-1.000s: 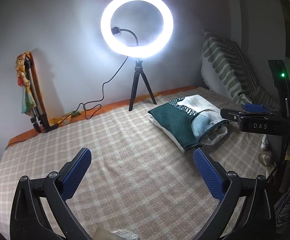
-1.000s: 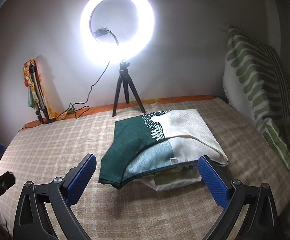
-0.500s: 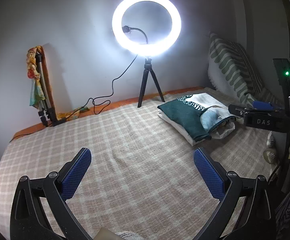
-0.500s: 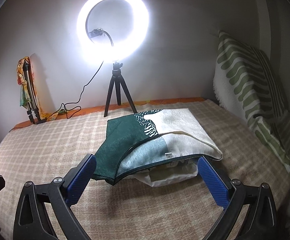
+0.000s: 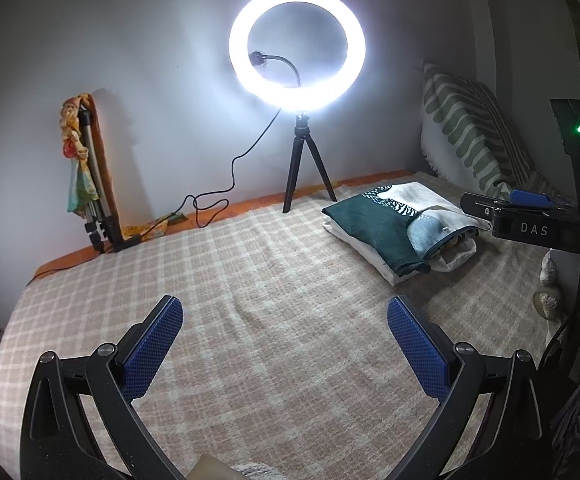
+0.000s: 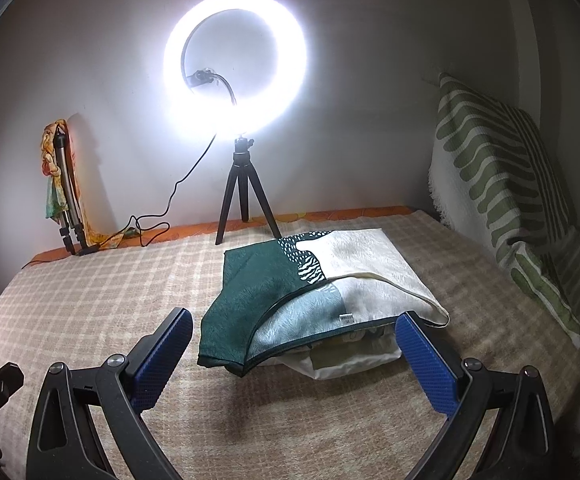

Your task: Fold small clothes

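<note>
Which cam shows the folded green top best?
Right wrist. The green top lies close and central, just past the open right claw, so its fold, neckline and tag show. The left wrist view has it small, far right, partly hidden behind the right claw's body.

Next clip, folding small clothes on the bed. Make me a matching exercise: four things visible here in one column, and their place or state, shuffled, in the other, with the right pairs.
Things:
1. ring light
2. folded green and cream garment
3. striped cushion
4. right gripper

Places or states:
A. leaning on the wall at the bed's right side
B. open, holding nothing, just short of the clothes
C. lit, on a small black tripod at the back wall
D. on top of the pile on the checked blanket

Pairs: 1-C, 2-D, 3-A, 4-B
</note>
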Tool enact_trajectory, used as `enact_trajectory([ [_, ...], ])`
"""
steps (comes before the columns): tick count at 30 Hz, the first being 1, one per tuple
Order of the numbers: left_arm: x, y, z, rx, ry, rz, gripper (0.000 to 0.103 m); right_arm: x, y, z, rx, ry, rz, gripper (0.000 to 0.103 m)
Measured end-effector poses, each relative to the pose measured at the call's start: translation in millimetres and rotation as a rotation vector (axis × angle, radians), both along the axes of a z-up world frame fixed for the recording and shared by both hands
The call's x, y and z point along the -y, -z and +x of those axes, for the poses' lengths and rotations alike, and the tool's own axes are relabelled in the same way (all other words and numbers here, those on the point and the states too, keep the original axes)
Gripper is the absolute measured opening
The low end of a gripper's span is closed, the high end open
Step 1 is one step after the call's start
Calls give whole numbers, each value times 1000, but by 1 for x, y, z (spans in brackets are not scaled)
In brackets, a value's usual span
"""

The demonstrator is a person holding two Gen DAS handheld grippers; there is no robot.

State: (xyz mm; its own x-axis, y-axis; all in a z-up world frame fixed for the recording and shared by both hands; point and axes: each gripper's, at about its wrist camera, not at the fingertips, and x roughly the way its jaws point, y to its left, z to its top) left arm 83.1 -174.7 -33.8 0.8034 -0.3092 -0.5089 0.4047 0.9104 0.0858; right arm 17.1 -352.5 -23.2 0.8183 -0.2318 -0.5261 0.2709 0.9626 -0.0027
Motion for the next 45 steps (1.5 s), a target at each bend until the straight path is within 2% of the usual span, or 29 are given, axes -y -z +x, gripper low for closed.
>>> enact_trajectory([
  [45,-2,-3,-2,-2,1,-5,102,-1,0,1,11,-3,11,103],
])
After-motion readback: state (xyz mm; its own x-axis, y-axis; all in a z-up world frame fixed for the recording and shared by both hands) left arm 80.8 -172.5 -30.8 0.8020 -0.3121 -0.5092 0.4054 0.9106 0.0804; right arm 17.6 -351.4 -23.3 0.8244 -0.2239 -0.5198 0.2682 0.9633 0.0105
